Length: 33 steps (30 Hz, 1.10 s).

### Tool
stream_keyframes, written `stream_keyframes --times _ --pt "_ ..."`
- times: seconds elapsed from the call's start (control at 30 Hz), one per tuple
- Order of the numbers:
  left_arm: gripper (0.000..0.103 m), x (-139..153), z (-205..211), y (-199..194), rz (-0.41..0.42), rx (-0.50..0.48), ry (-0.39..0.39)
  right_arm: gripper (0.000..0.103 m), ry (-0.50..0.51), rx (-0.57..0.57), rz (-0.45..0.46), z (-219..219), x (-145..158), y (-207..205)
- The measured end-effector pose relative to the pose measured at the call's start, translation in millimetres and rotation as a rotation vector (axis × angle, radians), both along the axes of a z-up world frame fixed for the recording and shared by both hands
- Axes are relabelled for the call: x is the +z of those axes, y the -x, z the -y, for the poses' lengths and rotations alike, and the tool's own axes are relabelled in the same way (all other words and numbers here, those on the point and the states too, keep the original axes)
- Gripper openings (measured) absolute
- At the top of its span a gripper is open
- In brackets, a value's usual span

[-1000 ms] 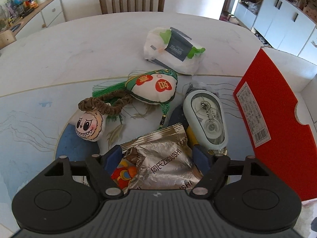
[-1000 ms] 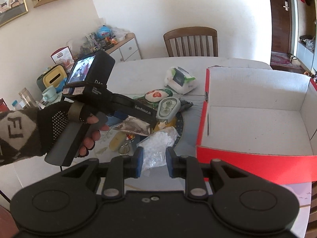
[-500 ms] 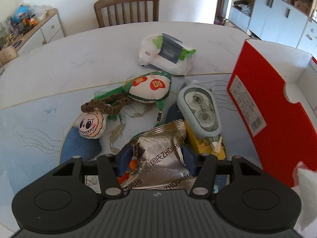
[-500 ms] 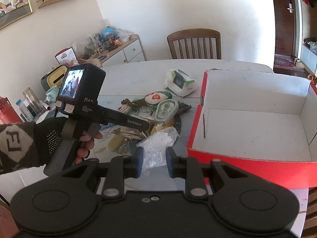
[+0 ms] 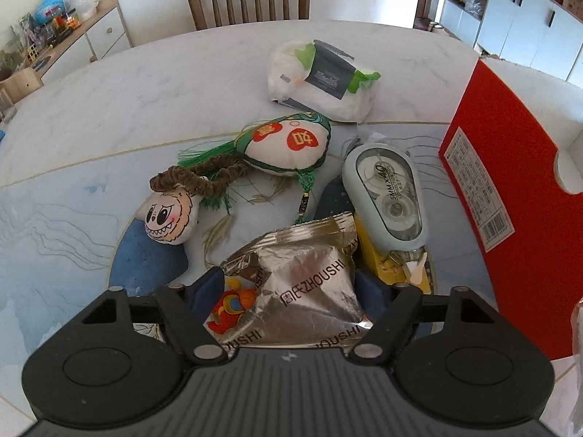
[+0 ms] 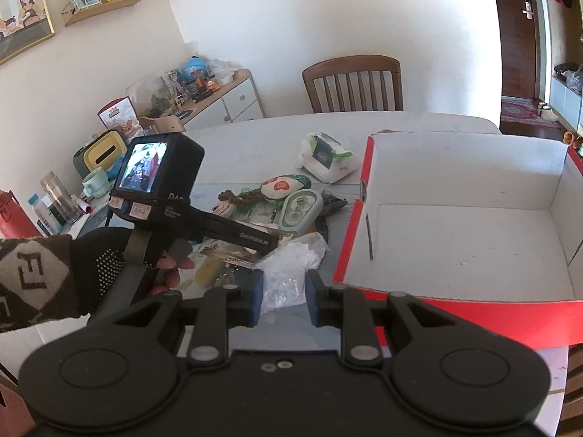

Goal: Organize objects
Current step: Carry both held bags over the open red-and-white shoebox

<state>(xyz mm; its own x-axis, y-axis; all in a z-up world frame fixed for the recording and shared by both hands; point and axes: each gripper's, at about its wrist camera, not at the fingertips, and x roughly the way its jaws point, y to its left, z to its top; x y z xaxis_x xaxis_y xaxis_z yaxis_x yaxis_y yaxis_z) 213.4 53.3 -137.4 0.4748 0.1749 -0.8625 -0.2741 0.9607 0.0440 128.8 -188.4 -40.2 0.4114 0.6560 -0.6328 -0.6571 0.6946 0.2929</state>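
Between our left gripper's (image 5: 288, 286) fingers (image 5: 207, 286) lies a silver foil snack packet (image 5: 302, 284) printed ZHOUSHI; the jaws have just been opening again after a brief squeeze, and the blue pads now flank the packet's sides, though we cannot tell whether they still press it. Just right of those fingers sits a yellow item (image 5: 375, 255), and beyond it a pale green correction tape dispenser (image 5: 386, 189). Ahead of the fingers lies an embroidered sachet (image 5: 288, 144) with green tassels, and to the left of it a small plush face (image 5: 167, 218) on a braided brown cord. Farther out rests a white pack of wipes (image 5: 320, 80). To the right stands the red wall of a cardboard box (image 5: 510, 196). Our right gripper's (image 6: 282, 293) fingers (image 6: 255, 296) are closed tight on a crumpled clear plastic bag (image 6: 291, 266), held just off the near left corner of that box (image 6: 466, 233), whose white inside faces up to the right of the fingers. Left of them a gloved hand (image 6: 109, 266) grips the other tool's handle, its tip down over the pile. All of it rests on the pale bench (image 5: 145, 83), with a wooden chair (image 6: 353, 83) at the far edge.
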Motion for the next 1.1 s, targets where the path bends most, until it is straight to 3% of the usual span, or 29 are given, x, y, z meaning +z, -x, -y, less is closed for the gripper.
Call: stream_keyframes --times 0.03,0.2,0.67,0.9,1.1 --pt "0.060 0.8 -0.3 0.8 0.007 -0.002 0.006 0.023 0.000 -0.002 0.000 0.6 0.1 -0.1" --pt "0.054 4.4 -1.2 3.6 0.020 -0.002 0.017 0.023 -0.003 -0.008 0.002 1.9 1.5 -2.8" --pt "0.054 73.5 14.1 29.1 0.152 -0.074 0.024 0.023 -0.029 -0.031 0.032 9.1 12.9 -19.5" --pt "0.054 105.8 43.5 24.8 0.211 -0.176 0.071 0.023 -0.034 -0.082 0.055 23.8 19.3 -33.7" --pt "0.054 114.5 82.9 8.5 0.227 -0.283 0.093 0.023 0.000 -0.151 0.076 43.9 17.4 -47.4"
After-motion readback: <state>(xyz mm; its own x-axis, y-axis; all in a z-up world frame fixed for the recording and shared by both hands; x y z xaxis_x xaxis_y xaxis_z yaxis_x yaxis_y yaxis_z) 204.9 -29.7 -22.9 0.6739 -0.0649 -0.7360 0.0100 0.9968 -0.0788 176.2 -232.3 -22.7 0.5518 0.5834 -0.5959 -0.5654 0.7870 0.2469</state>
